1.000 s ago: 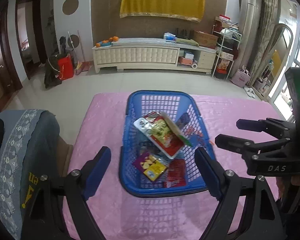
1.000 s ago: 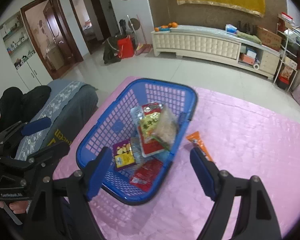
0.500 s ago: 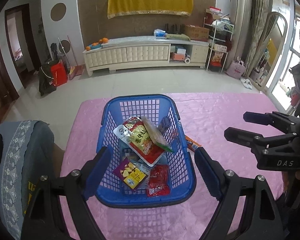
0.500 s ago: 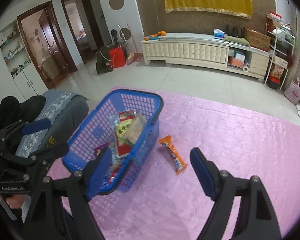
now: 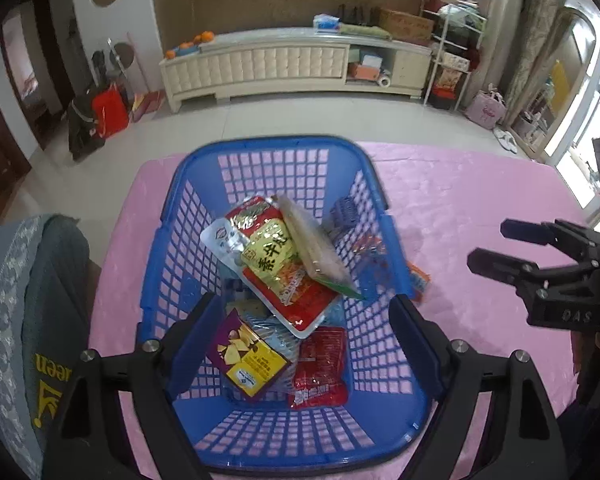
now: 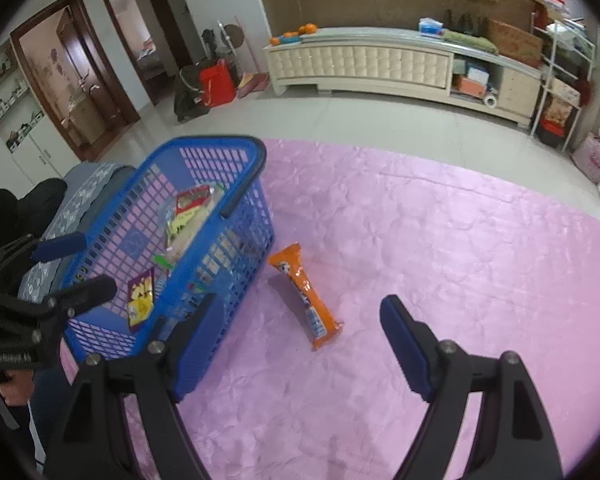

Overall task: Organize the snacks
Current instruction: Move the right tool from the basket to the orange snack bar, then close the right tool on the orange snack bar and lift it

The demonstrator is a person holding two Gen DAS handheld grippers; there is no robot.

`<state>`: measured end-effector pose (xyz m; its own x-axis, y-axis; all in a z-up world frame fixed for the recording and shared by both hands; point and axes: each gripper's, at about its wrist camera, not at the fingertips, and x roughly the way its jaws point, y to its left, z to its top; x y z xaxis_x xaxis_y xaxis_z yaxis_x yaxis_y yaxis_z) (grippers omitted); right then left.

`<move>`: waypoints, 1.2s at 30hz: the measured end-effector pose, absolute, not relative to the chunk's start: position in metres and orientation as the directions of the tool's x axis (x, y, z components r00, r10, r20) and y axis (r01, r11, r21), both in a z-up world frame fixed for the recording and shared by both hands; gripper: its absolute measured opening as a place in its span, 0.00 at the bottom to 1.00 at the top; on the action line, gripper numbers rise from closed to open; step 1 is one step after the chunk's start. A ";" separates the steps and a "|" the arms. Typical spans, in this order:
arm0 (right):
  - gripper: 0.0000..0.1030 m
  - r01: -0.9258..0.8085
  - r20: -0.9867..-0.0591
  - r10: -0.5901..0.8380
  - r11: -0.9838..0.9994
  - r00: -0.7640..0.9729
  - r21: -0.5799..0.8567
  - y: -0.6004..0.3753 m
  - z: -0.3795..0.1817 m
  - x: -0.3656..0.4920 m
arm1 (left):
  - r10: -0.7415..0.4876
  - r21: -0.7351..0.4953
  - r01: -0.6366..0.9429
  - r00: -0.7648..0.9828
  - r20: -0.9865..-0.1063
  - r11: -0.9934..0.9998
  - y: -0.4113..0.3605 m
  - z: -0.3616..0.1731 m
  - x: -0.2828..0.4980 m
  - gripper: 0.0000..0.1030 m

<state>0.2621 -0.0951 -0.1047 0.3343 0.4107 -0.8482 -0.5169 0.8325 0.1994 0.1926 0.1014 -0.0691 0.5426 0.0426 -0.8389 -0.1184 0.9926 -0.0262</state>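
Observation:
A blue plastic basket (image 5: 180,216) stands on the pink tablecloth (image 5: 460,208) and holds several snack packets: a red and yellow pack (image 5: 276,264), a purple and yellow pack (image 5: 246,354) and a red pack (image 5: 320,368). My left gripper (image 5: 300,332) is open and empty, its fingers straddling the basket's near part. An orange snack bar (image 6: 306,296) lies on the cloth just right of the basket (image 6: 236,184). My right gripper (image 6: 300,340) is open and empty, a little short of the bar. It also shows in the left wrist view (image 5: 496,248).
A grey cushioned chair (image 5: 28,312) stands at the table's left edge. A long white cabinet (image 5: 292,66) lines the far wall. The pink cloth (image 6: 440,260) stretches right of the bar.
My left gripper has moved forward over the basket. My right gripper has swung right, so the orange bar now lies between its fingers' line. Both stay open.

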 end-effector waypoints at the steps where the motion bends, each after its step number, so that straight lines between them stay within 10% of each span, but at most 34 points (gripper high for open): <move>1: 0.81 -0.520 -0.849 0.412 0.831 0.331 0.200 -0.095 -0.109 0.263 | 0.039 -0.034 -0.124 0.537 -0.843 0.992 0.104 -0.072 0.195 0.81; 19: 0.81 -0.600 -0.885 0.382 0.784 0.266 0.158 -0.068 -0.192 0.289 | 0.057 -0.018 -0.153 0.471 -0.880 0.988 0.127 -0.107 0.214 0.81; 30: 0.19 -0.630 -0.902 0.365 0.762 0.232 0.147 -0.060 -0.203 0.280 | 0.077 0.014 -0.135 0.474 -0.877 0.991 0.121 -0.107 0.222 0.81; 36: 0.19 -0.616 -0.890 0.403 0.762 0.212 0.198 -0.069 -0.179 0.258 | 0.075 0.001 -0.148 0.494 -0.866 0.989 0.123 -0.097 0.210 0.81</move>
<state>0.2578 -0.0693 -0.1786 0.2124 0.4031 -0.8902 -0.6160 0.7624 0.1983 0.2103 0.1234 -0.0970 0.4944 0.0748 -0.8660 -0.1482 0.9890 0.0008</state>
